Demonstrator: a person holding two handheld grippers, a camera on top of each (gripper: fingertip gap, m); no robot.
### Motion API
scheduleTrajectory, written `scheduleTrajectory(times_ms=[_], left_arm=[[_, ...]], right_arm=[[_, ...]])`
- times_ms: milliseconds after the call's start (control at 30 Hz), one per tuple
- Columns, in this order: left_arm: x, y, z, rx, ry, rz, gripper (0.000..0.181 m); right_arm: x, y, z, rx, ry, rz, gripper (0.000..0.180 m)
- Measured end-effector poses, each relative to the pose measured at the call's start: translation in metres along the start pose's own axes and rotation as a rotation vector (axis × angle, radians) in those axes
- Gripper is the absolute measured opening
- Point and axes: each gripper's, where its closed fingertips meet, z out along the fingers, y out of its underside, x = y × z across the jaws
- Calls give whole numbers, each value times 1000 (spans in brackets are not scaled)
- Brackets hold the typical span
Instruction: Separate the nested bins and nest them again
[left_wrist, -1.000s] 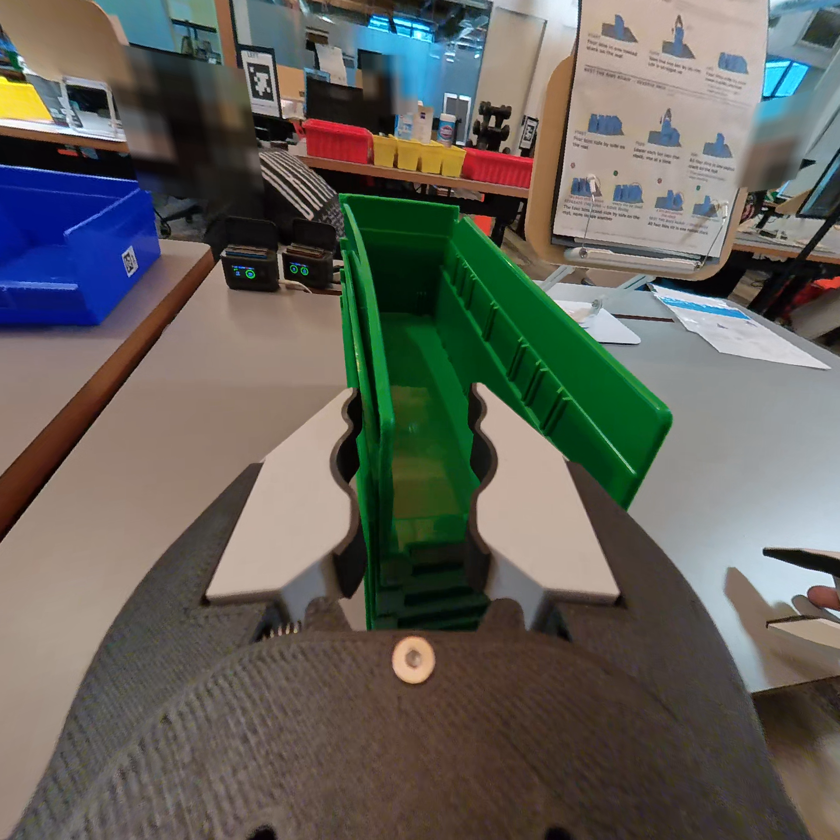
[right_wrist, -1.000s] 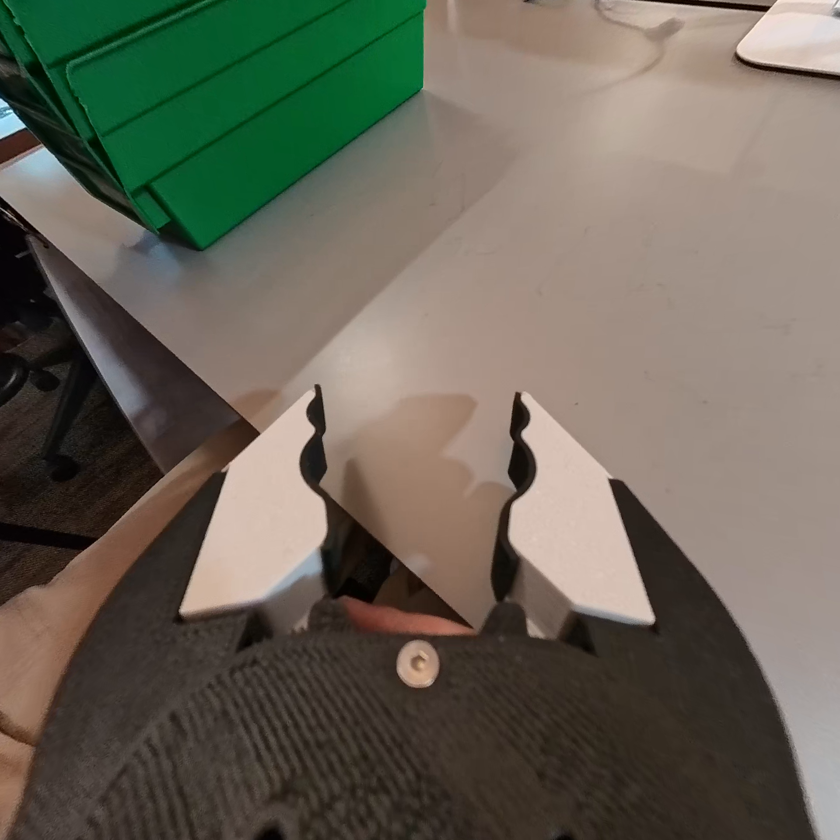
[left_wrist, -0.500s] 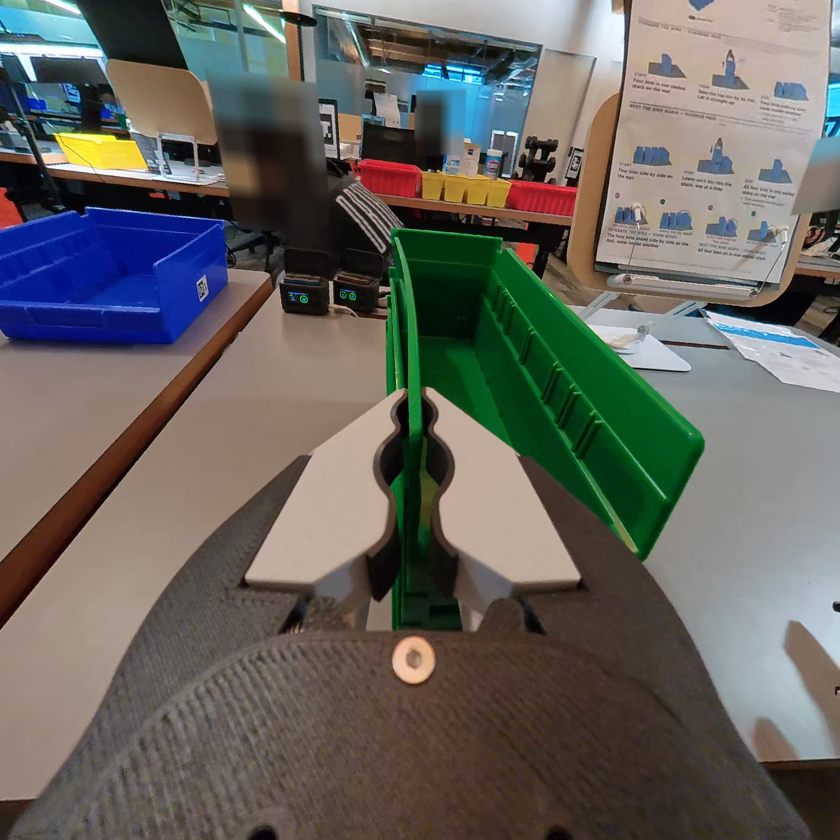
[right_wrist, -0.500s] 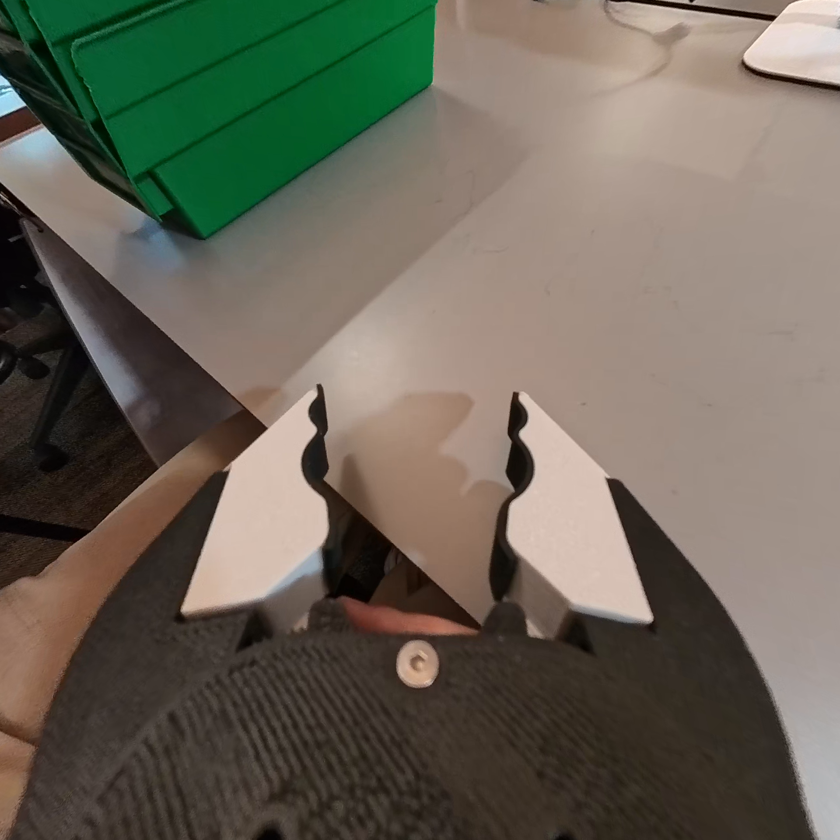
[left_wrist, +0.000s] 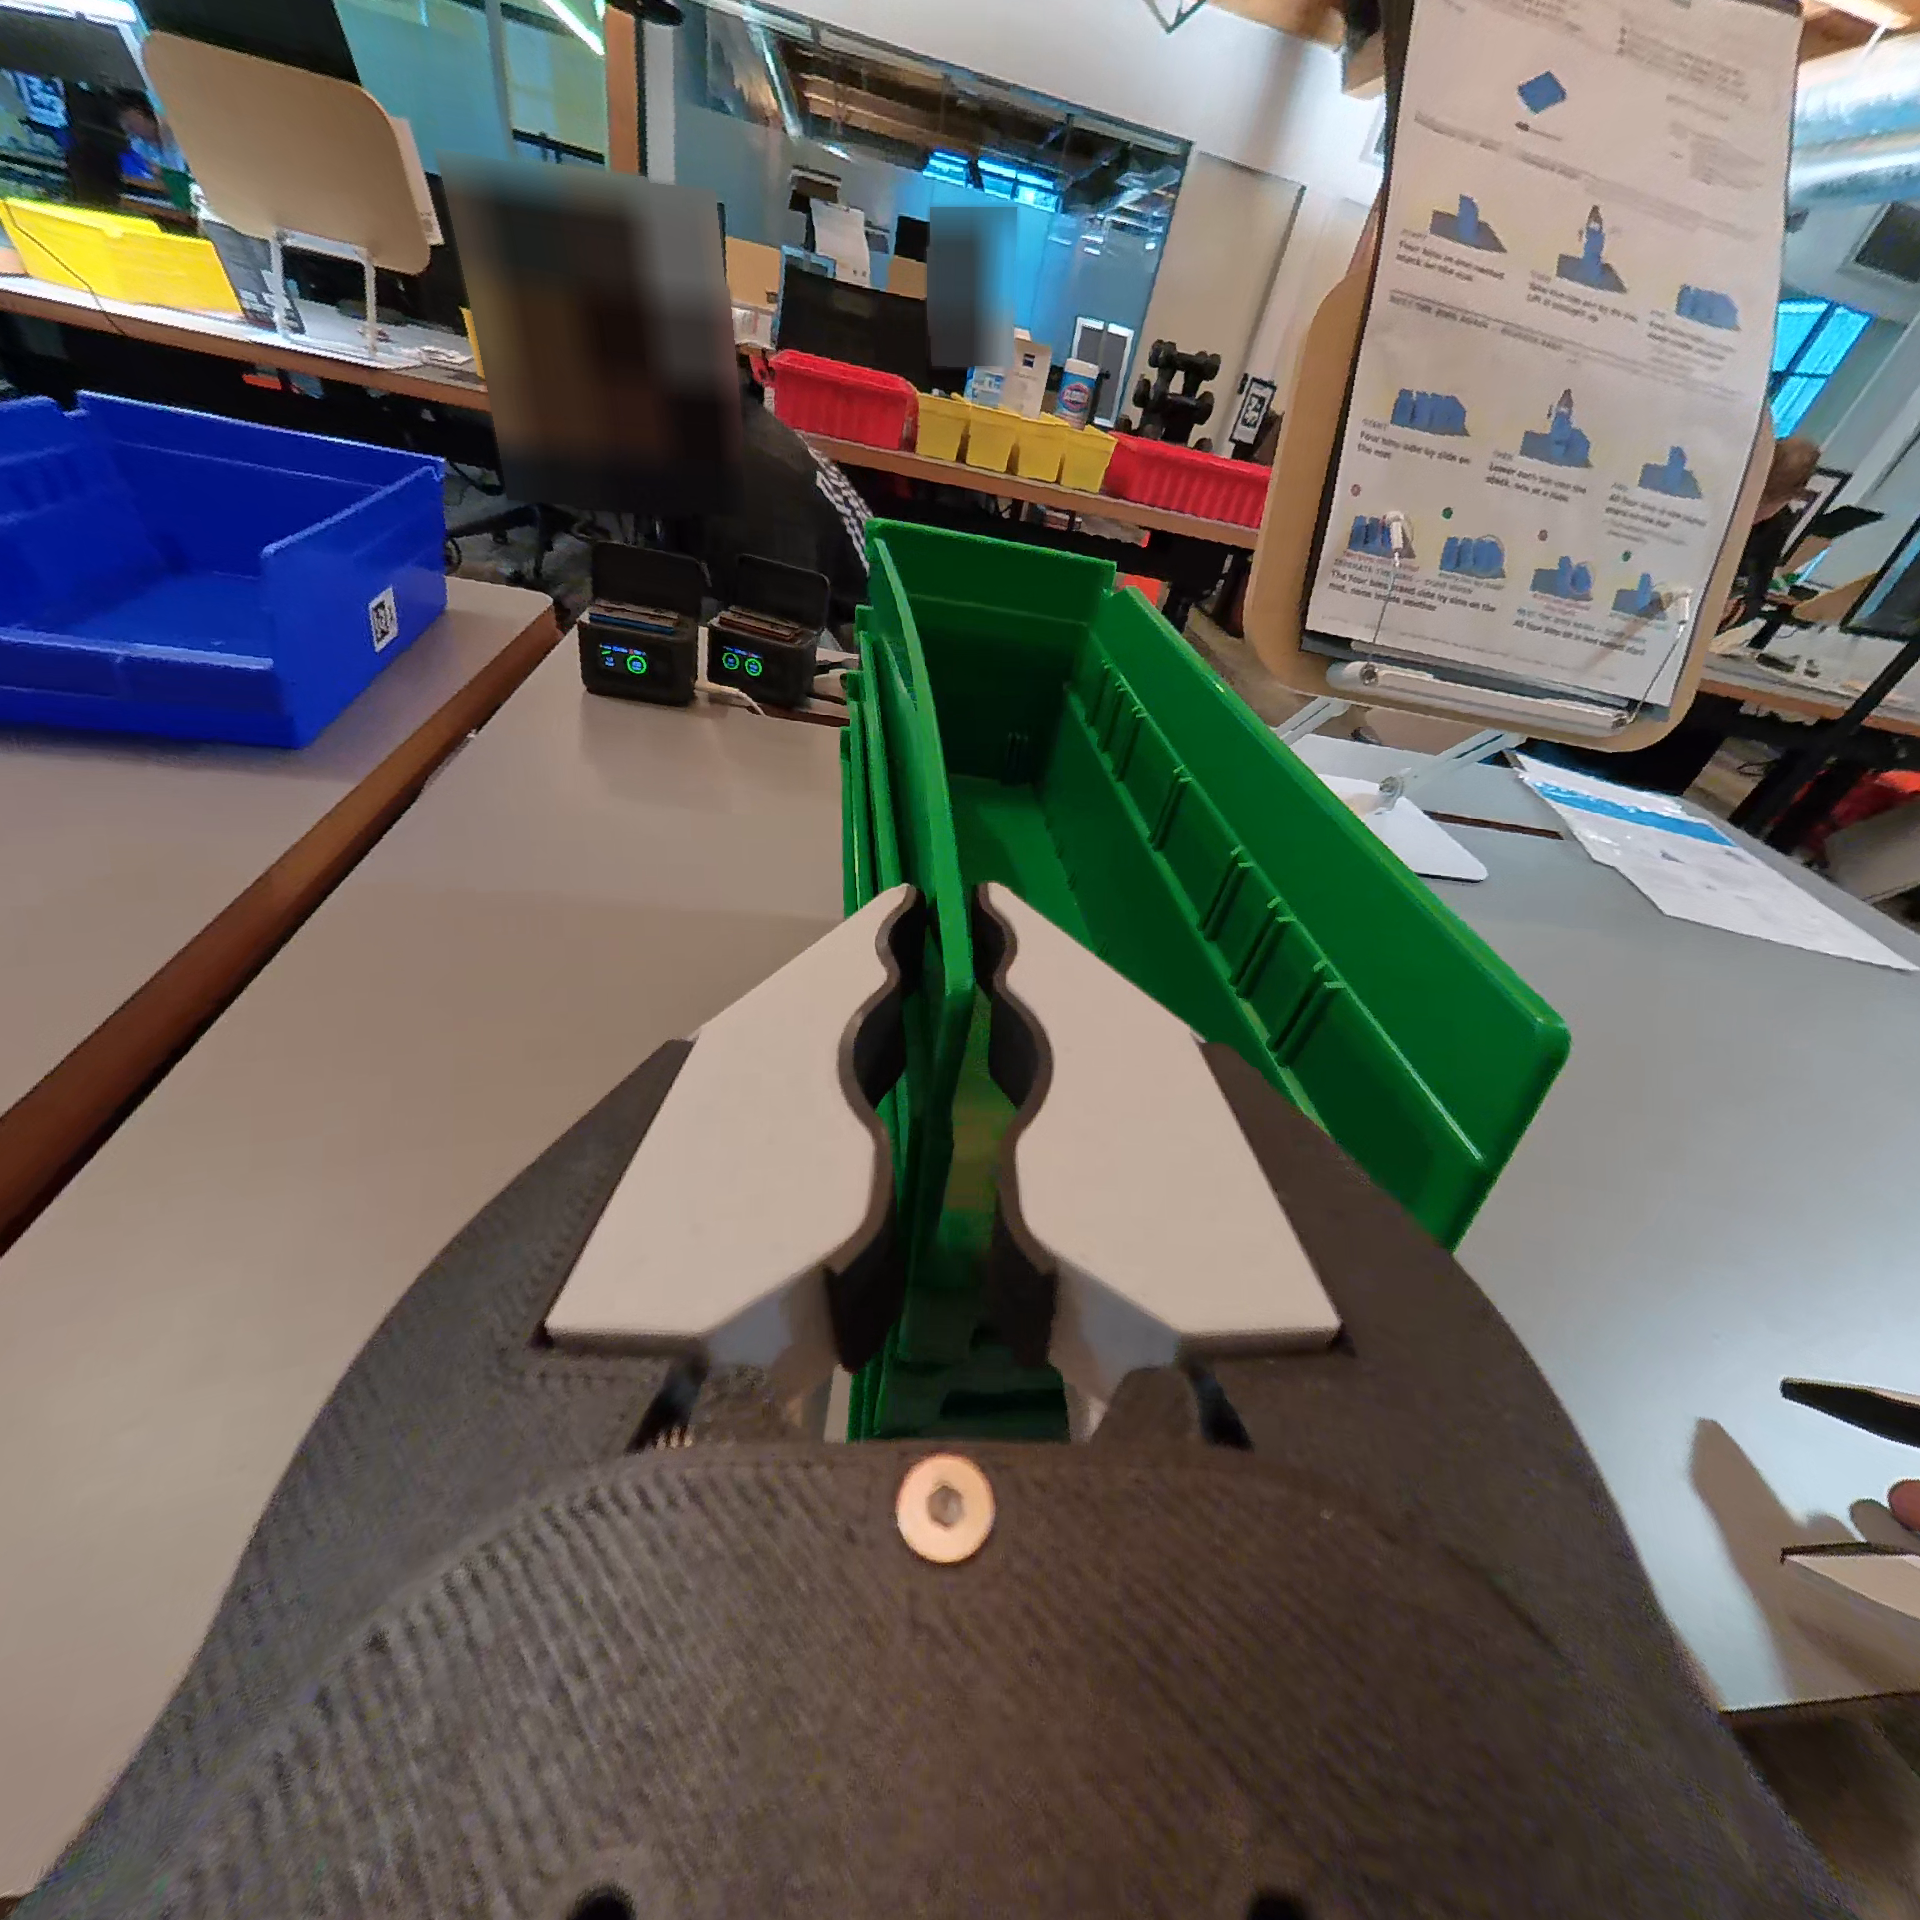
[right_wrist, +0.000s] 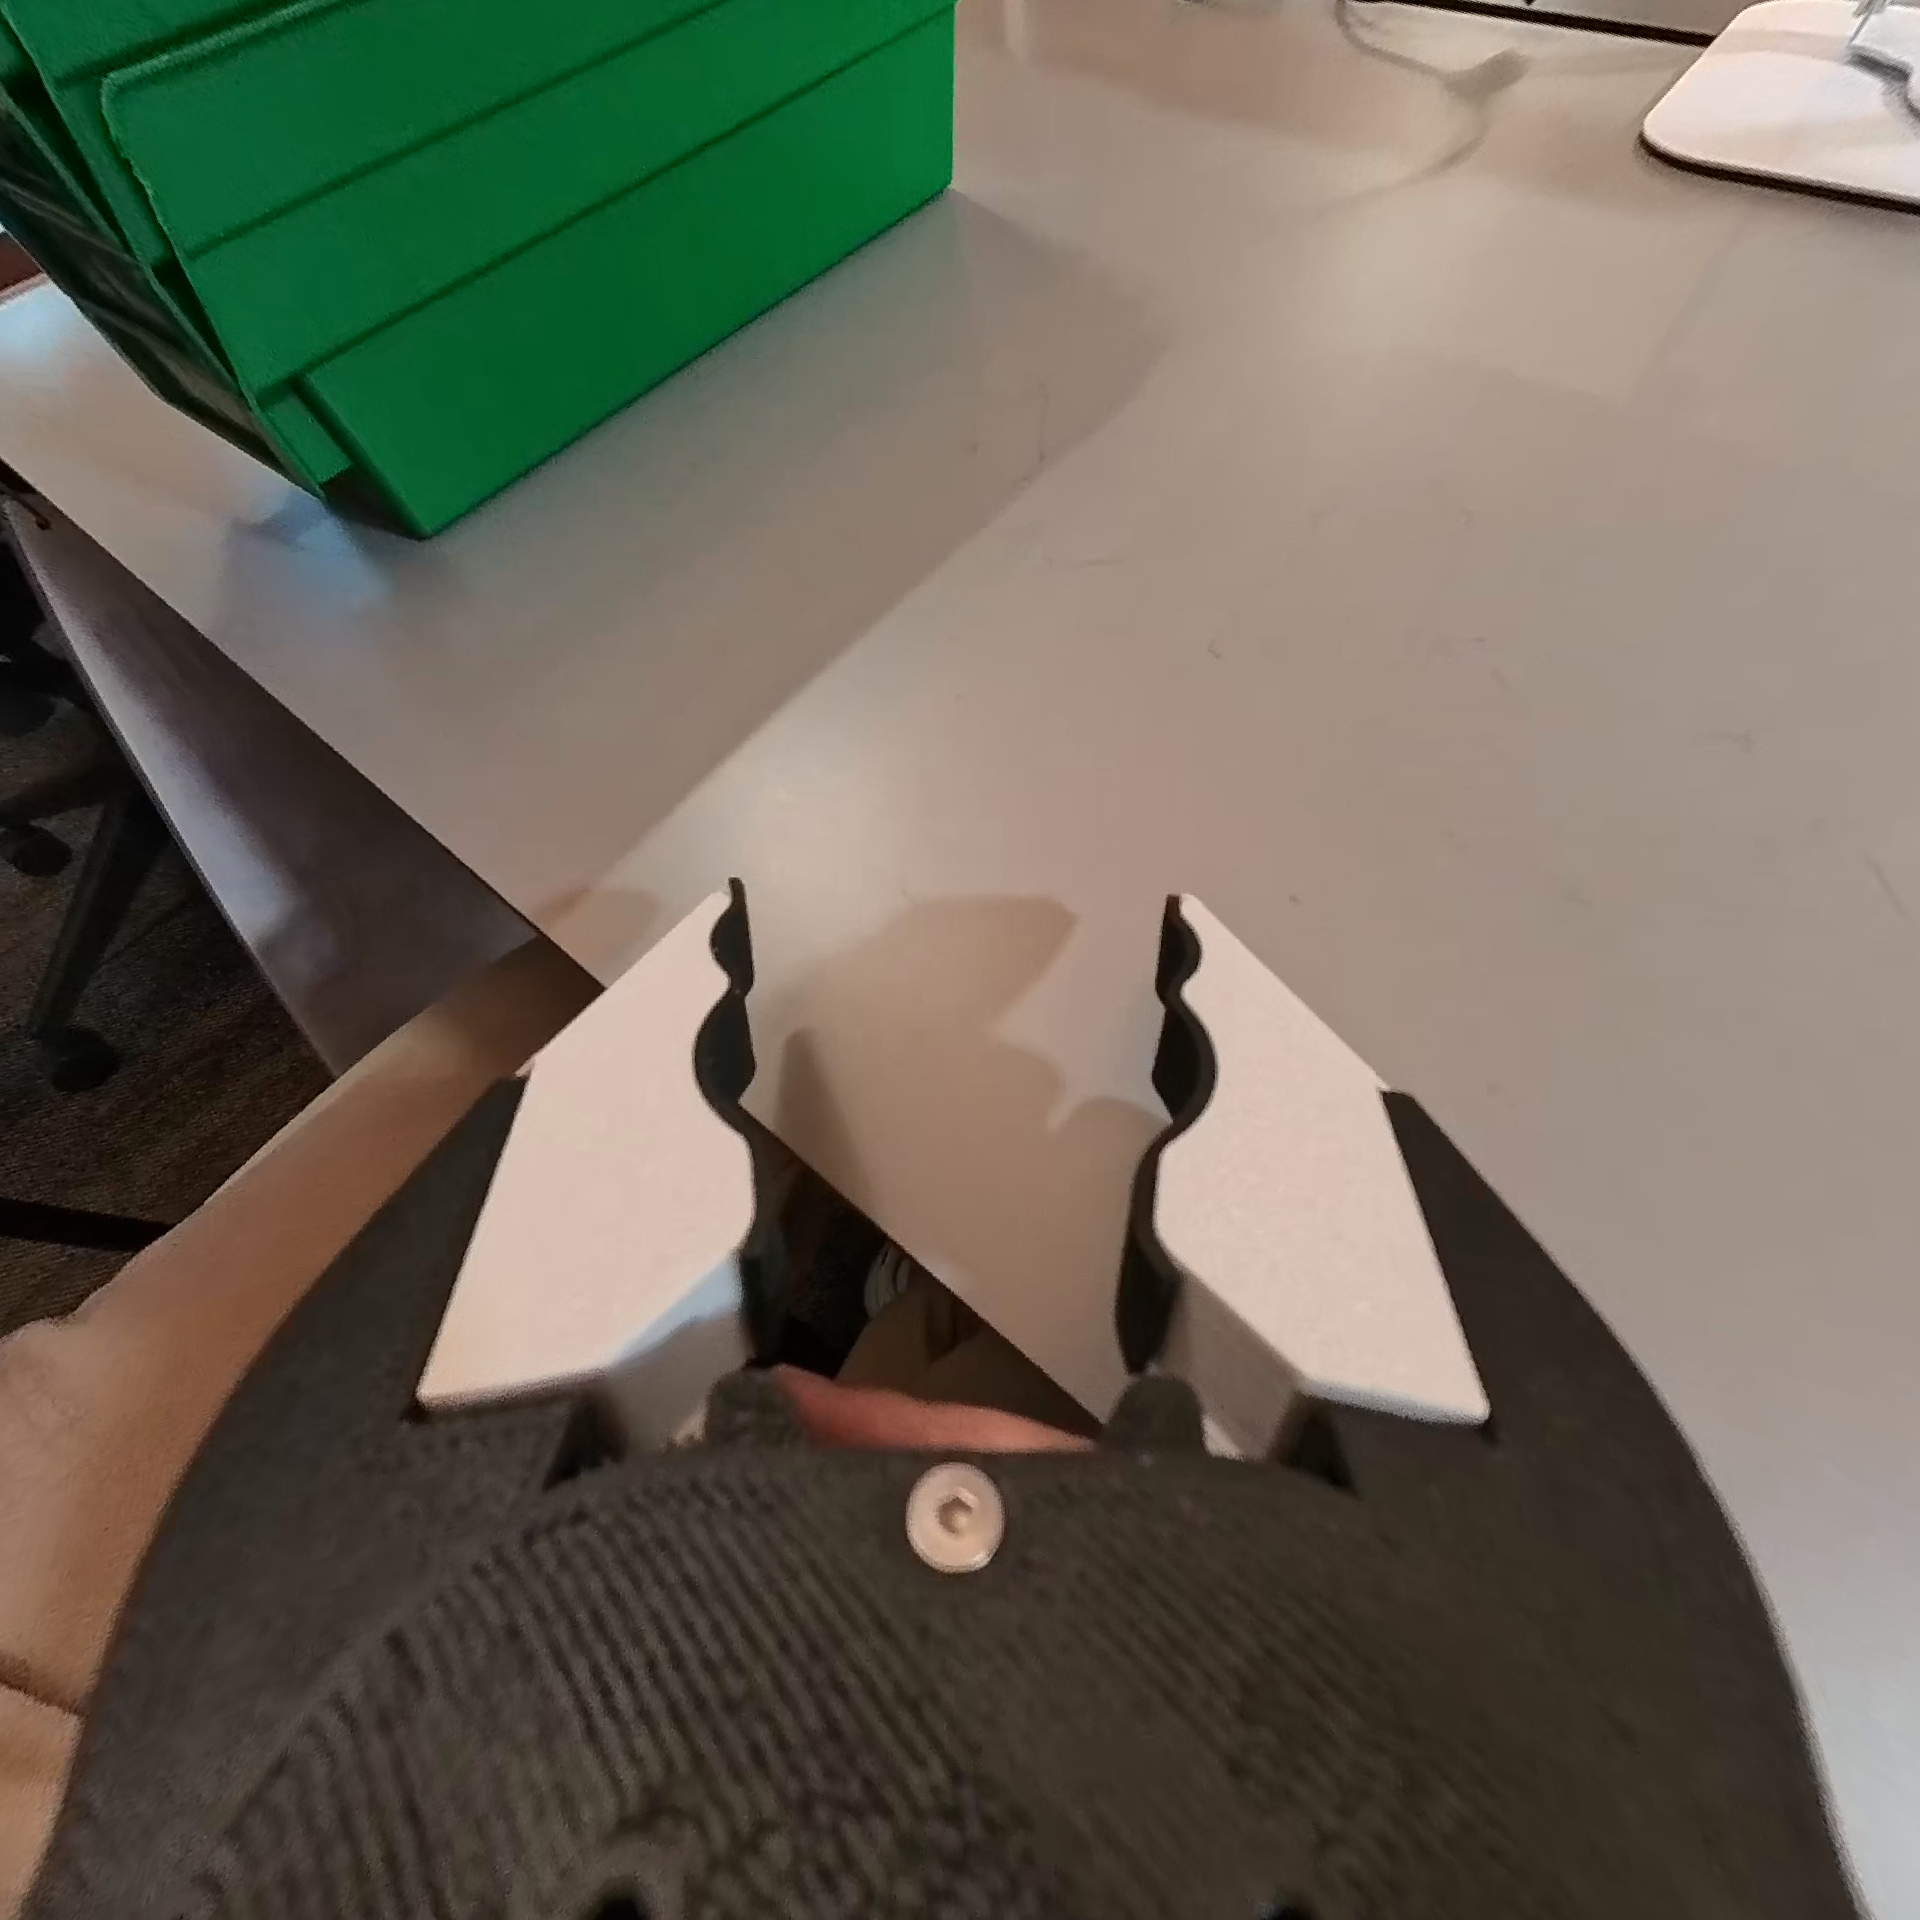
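- The left gripper (left_wrist: 948, 909) is clamped on the near-left wall of the green bins (left_wrist: 1195, 883), which sit nested on the grey table (left_wrist: 520, 987).
- The right gripper (right_wrist: 956, 914) hangs spread wide, holding nothing, over the table edge, the bins up-left and apart from it.

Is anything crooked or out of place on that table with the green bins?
Yes. The top bin sits askew in the green stack, tipped rather than seated flat. The left tool is shut on its wall. The stack also stands near the table edge. The right tool hangs open, holding nothing.
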Motion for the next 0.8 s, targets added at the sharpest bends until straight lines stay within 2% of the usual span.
scheduleTrajectory(times_ms=[233, 500, 800], left_arm=[[-4, -2, 0, -3, -49, 28, 0], [-7, -10, -2, 78, -65, -26, 0], [4, -65, -28, 242, -30, -54, 0]], right_arm=[[2, 2, -2, 0, 8, -1, 78], [3, 3, -4, -1, 11, 2, 77], [3, 3, -4, 2, 14, 0, 76]])
